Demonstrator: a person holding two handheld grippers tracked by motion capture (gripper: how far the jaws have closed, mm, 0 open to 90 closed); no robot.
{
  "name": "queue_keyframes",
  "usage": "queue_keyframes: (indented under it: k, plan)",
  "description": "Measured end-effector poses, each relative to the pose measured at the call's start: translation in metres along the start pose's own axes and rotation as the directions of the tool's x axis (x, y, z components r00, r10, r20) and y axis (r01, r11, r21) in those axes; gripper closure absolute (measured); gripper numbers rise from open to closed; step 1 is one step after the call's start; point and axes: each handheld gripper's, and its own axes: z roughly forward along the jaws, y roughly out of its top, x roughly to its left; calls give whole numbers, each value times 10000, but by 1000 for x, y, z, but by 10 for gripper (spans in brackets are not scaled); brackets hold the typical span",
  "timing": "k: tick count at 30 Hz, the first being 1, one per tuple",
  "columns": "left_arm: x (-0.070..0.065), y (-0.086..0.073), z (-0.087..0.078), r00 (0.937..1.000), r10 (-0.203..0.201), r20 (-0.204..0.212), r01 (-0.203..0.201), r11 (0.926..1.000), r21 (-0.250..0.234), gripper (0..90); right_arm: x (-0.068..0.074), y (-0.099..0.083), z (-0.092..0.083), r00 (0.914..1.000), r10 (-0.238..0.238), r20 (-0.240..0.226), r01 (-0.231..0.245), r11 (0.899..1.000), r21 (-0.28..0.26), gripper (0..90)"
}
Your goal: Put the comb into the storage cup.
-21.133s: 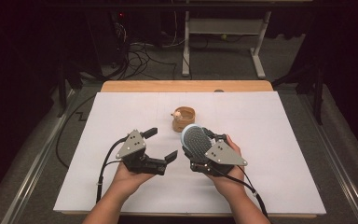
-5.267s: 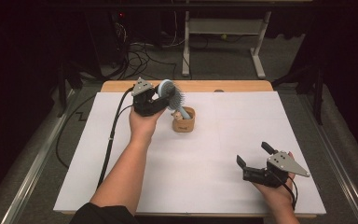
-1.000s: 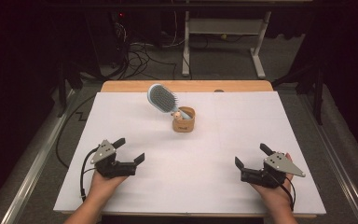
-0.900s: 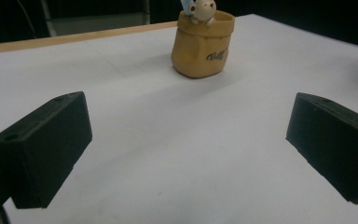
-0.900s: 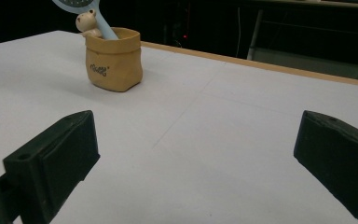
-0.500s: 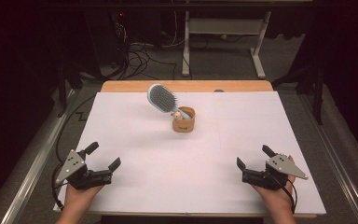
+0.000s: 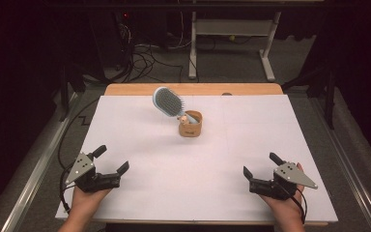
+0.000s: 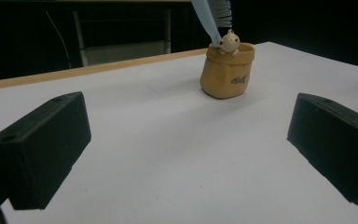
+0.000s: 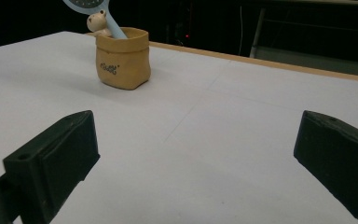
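A small tan sack-shaped pot stands in the far middle of the white table. A light blue hairbrush stands handle-down in the pot and leans to the left, beside a little bear figure on the rim. My left gripper rests open at the near left of the table, empty. My right gripper rests open at the near right, empty too. Both are far from the pot.
A wooden strip runs along the table's far edge. Beyond it on the dark floor lie cables and a white metal frame. A grey rail runs along the table's left side.
My left gripper let go of the hairbrush, left it standing in the pot, and drew back to the near left corner. Over the last half second it edged inward. The right gripper barely moved.
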Motion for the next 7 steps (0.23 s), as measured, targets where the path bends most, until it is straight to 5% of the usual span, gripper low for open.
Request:
queue_keyframes:
  k: [7]
  plan:
    - [2, -2, -1, 10000, -42, 20, 42, 10000, 7, 0, -3, 1, 0, 10000, -87, 35, 87, 10000, -36, 2]
